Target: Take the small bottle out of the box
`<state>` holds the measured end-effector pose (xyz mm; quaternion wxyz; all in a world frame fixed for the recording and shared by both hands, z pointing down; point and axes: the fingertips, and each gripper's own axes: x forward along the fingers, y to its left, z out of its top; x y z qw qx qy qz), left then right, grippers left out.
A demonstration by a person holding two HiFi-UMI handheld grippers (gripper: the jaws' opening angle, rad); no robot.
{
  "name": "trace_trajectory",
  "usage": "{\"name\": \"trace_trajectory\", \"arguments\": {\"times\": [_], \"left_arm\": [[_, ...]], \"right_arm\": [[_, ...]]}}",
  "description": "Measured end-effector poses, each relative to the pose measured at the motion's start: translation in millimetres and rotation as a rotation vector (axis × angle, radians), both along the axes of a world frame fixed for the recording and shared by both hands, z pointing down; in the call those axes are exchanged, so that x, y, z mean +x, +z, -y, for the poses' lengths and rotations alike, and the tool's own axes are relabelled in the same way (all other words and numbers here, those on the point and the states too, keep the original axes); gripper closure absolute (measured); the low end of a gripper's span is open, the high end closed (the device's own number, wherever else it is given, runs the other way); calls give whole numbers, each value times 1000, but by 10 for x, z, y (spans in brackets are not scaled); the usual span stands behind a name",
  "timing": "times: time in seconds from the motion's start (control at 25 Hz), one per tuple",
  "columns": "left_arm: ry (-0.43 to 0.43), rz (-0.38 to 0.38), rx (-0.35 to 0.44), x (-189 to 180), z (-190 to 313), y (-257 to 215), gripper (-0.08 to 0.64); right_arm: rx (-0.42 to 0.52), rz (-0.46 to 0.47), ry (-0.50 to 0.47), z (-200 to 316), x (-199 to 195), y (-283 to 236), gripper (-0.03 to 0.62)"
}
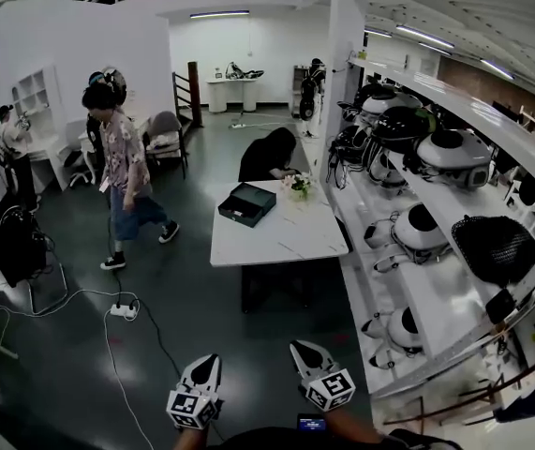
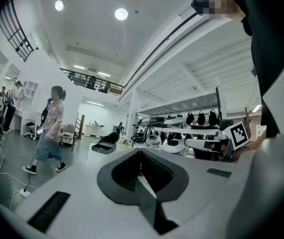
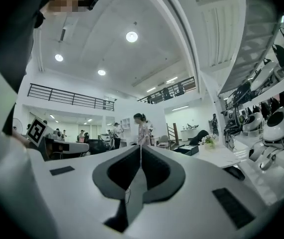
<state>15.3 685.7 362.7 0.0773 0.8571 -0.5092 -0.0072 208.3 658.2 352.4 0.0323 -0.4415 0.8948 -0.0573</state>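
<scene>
A dark open box (image 1: 246,203) lies on a white table (image 1: 276,237) well ahead of me; it also shows far off as the box (image 2: 103,148) in the left gripper view and the box (image 3: 187,149) in the right gripper view. No small bottle can be made out at this distance. My left gripper (image 1: 205,361) and right gripper (image 1: 306,350) hang low near my body, far short of the table. Both have their jaws closed together with nothing between them, as the left gripper (image 2: 141,152) and right gripper (image 3: 141,148) show in their own views.
A person (image 1: 122,172) in a patterned shirt walks on the floor left of the table; another sits crouched behind it (image 1: 269,154). Flowers (image 1: 297,186) stand on the table's far end. Shelves (image 1: 436,251) of white robots line the right. Cables and a power strip (image 1: 122,310) lie on the floor.
</scene>
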Motion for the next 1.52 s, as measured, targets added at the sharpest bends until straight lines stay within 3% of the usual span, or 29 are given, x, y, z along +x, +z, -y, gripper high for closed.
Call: {"name": "trace_trajectory", "arguments": {"times": [0.36, 0.6, 0.96, 1.52], "left_arm": [[-17, 21, 4, 314, 52, 19, 543], [23, 43, 23, 535, -21, -5, 544], [-40, 14, -12, 141, 418, 178, 544], [-55, -52, 29, -617, 2144, -6, 544]], "right_arm": [[-35, 19, -15, 18, 387, 212, 557], [-63, 24, 0, 124, 538, 372, 557], [-65, 23, -24, 554, 284, 445, 557], [-3, -16, -45, 2215, -487, 114, 557]]}}
